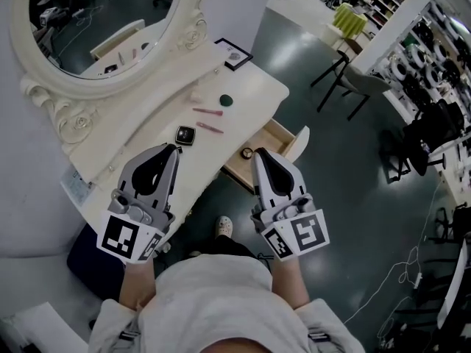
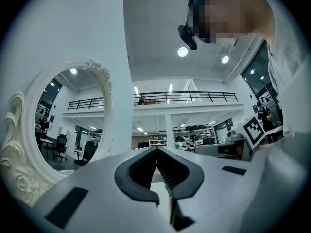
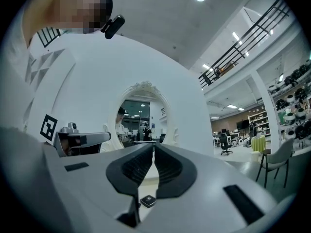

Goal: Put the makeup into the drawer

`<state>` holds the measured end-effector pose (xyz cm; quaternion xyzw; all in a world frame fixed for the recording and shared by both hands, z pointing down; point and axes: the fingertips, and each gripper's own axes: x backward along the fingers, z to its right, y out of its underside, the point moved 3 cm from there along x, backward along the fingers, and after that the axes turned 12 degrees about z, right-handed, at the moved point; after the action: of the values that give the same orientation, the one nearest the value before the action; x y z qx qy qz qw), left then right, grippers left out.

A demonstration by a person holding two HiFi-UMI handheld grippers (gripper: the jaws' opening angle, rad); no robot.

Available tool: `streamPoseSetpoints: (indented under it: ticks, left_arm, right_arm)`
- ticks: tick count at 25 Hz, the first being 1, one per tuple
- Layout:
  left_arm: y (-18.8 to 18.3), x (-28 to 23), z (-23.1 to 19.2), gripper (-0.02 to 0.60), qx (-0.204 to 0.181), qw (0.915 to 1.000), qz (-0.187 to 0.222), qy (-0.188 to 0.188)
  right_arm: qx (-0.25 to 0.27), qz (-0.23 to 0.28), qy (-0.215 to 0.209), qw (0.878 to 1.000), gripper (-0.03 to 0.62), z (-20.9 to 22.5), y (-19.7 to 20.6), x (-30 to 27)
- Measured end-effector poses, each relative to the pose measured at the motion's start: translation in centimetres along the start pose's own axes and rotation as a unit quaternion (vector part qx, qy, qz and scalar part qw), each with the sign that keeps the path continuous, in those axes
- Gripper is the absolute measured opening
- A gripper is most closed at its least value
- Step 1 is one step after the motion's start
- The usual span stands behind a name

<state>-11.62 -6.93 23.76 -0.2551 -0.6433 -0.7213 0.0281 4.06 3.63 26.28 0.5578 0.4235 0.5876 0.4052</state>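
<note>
Nearest the person, two hand-held grippers hover at the front of a white dressing table [image 1: 254,87].

- **Left gripper:** The left gripper [image 1: 174,148] has its jaws pressed together with nothing between them. Its tips sit over the table's near edge.
- **Right gripper:** The right gripper [image 1: 259,154] is likewise closed and empty. It hangs just off the table's front, above the near end of an open drawer [image 1: 280,133] pulled out from the table.
- **In the drawer:** A small round item [image 1: 247,153] – too small to identify – lies just beside the right gripper's tips.

The makeup lies on the table top, not in the drawer:

- Just past the left gripper is a black square compact [image 1: 185,134].
- Farther along are two pink sticks [image 1: 209,120].
- Beyond them are a dark green round compact [image 1: 227,100] and a pale pink piece [image 1: 196,94].
- At the table's far corner sits a black-framed picture [image 1: 233,54].

An ornate oval mirror [image 1: 103,20] stands along the table's back edge.
</note>
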Motion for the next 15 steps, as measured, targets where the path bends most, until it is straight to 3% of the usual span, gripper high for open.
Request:
streamPoseSetpoints:
  ticks: [15]
  left_arm:
    - [2.4, -5.1, -1.3, 0.014, -0.027, 0.9985, -0.009, -0.047]
  right_arm:
    - [-0.026, -0.017, -0.059, 0.998, 0.026, 5.8, 2.4, -5.4]
